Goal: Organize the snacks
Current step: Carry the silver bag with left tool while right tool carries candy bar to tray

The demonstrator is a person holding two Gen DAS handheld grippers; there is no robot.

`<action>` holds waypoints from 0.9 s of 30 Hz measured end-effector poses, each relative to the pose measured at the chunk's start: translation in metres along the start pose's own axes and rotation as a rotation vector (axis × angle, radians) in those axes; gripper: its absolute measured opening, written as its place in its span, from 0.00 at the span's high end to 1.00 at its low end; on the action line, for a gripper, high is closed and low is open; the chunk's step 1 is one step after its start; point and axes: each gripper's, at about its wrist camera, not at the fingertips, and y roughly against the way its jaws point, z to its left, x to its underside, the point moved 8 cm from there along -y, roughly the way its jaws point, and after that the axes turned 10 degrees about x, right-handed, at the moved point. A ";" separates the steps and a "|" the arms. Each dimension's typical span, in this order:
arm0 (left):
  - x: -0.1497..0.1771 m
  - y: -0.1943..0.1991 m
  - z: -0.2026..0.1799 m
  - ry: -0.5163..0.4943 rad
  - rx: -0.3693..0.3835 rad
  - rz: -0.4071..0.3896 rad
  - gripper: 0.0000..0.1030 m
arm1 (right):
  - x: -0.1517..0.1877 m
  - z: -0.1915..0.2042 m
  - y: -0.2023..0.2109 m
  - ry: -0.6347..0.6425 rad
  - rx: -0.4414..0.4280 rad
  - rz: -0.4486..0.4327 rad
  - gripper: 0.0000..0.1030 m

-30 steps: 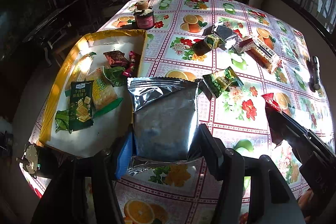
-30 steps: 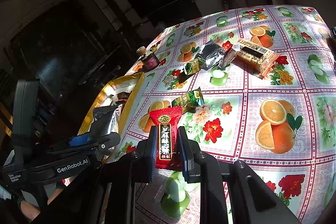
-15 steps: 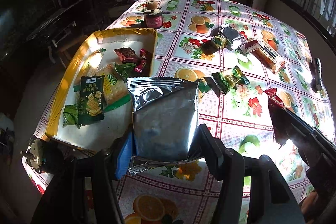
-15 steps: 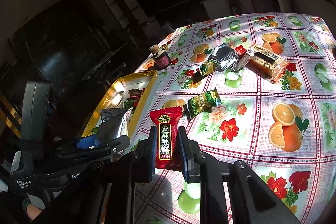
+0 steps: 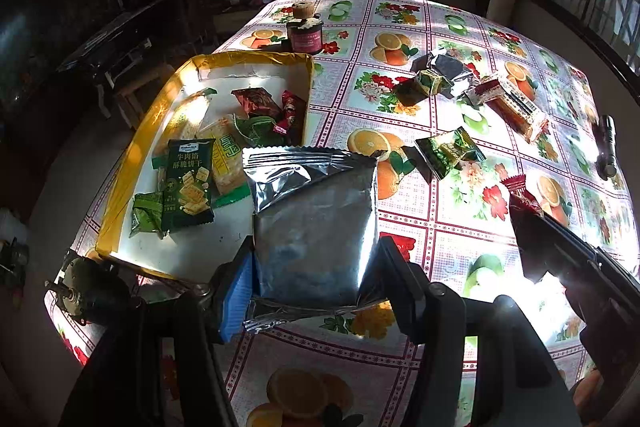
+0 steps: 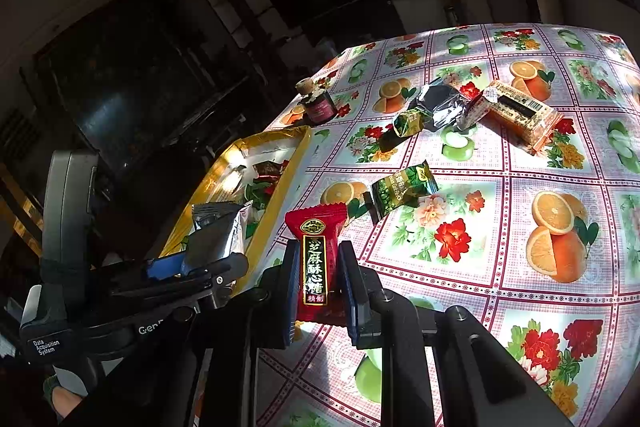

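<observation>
Both claws grip: left claw (image 5: 316,279) hides silver pouch (image 5: 316,219) base, right claw (image 6: 318,275) red candy (image 6: 316,259).

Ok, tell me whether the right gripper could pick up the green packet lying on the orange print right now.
Probably not yet: the right gripper is shut on the red candy. The path to the green packet looks free, with only bare tablecloth between, but the jaws must empty first.
</observation>
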 end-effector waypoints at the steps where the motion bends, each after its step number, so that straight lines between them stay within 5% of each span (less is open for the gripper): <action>1: 0.000 0.001 0.001 0.001 -0.001 -0.003 0.43 | 0.000 0.001 0.000 0.000 -0.001 0.001 0.80; 27: 0.005 0.008 0.049 0.067 -0.062 -0.032 0.43 | 0.011 0.037 -0.023 0.053 -0.045 0.055 0.80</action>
